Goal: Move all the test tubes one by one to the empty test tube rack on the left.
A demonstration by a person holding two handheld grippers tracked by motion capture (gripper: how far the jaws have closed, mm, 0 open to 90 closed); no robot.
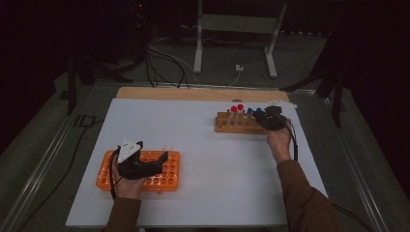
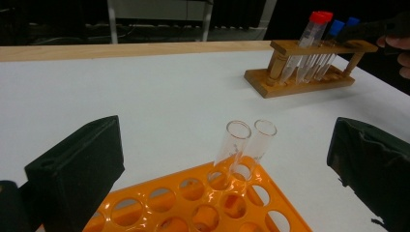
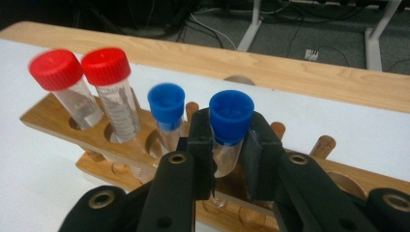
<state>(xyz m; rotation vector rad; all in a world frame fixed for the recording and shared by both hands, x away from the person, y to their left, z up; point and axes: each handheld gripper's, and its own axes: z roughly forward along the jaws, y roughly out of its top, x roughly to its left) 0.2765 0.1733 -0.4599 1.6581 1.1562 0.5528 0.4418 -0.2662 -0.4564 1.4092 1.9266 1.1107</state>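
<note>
High view: right gripper at the wooden rack on the white table.

Left gripper view: left gripper, jaws released, over the orange plastic rack.

Right gripper view: jaws clenched on the blue-capped clear tube, seated in the wooden rack, long axis near upright, cap up.

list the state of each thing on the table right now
right claw: shut on blue-capped tube
blue-capped tube: capped, gripped, in the wooden rack
wooden rack: holds two red-capped and two blue-capped tubes
left claw: open, over orange rack
orange rack: two uncapped glass tubes standing in it
</note>
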